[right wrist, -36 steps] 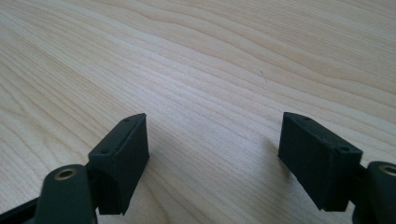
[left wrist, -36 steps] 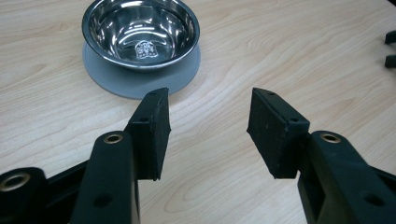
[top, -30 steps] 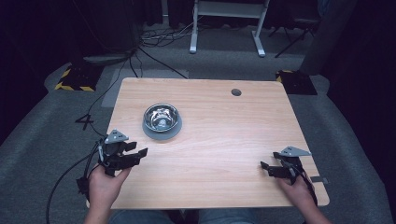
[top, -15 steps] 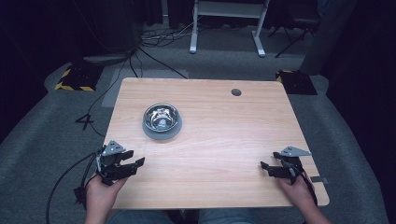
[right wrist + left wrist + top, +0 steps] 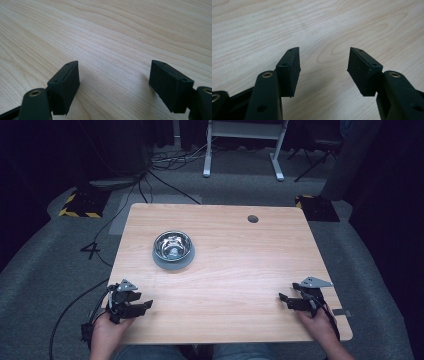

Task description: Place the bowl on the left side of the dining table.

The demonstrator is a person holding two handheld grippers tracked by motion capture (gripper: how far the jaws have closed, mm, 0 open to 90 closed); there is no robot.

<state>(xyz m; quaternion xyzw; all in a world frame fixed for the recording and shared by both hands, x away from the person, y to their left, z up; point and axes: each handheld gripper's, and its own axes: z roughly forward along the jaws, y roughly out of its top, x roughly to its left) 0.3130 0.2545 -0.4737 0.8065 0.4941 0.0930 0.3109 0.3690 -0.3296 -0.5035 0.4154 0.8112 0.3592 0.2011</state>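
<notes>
Both the left gripper [image 5: 131, 304] and right gripper [image 5: 300, 299] rest low in the frame on the pale wooden counter [image 5: 240, 270], jaws wide apart and empty. This looks like a rest pose with no step in hand; any next move likely means reaching up-frame to the shiny round steel bowl on its grey base [image 5: 173, 248].

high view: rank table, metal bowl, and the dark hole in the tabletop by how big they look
1. table, far the largest
2. metal bowl
3. dark hole, smallest; it lies farther from the camera than the bowl, but the gap in size is too wide for that to matter
</notes>
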